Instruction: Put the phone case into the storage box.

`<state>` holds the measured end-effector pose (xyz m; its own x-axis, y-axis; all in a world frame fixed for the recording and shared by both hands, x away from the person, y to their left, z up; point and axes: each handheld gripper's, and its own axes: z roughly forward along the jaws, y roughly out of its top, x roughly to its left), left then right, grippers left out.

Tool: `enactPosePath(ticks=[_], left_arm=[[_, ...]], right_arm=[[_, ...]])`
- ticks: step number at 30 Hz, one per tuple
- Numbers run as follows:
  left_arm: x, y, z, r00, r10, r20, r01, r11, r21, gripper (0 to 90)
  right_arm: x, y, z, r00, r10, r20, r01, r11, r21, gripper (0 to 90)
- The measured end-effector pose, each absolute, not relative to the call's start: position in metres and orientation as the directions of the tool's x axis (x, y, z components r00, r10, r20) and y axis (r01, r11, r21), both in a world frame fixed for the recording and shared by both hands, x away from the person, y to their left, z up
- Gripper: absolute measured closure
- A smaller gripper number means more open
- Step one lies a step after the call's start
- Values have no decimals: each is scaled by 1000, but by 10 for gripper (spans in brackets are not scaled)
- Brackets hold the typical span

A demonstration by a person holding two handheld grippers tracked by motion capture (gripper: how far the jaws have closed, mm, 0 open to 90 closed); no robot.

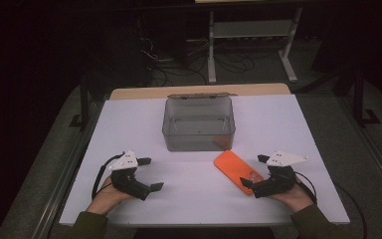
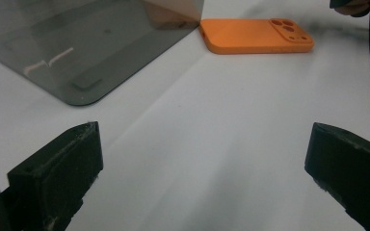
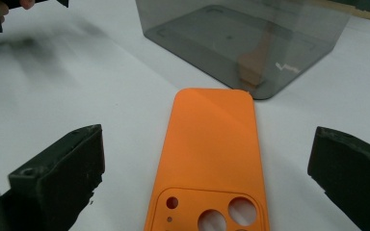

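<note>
Orange case (image 1: 238,171) flat on white surface (image 1: 189,199), lower right of centre in high view, long axis diagonal, camera-hole end between jaws of right hand-held gripper (image 1: 256,172), spread wide, empty. Left hand-held gripper (image 1: 150,174) spread, well apart. Case smooth, matte, rounded; smoky clear box (image 1: 199,124) just beyond.

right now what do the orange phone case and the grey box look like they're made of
Orange phone case: looks like soft silicone or matte plastic, with an even, dull sheen and no sharp glare. Grey box: likely smoke-tinted clear hard plastic; the table shows through its walls, and they carry glossy reflections.
</note>
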<state>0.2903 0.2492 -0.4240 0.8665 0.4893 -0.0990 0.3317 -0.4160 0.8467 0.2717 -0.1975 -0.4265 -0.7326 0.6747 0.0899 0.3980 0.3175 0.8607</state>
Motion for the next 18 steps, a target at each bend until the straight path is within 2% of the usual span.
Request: enactPosePath(ticks=[18], left_arm=[[289, 251, -426, 859, 501, -101, 339, -412, 846, 0]], right_arm=[[273, -198, -426, -720, 689, 90, 409, 315, 857, 0]])
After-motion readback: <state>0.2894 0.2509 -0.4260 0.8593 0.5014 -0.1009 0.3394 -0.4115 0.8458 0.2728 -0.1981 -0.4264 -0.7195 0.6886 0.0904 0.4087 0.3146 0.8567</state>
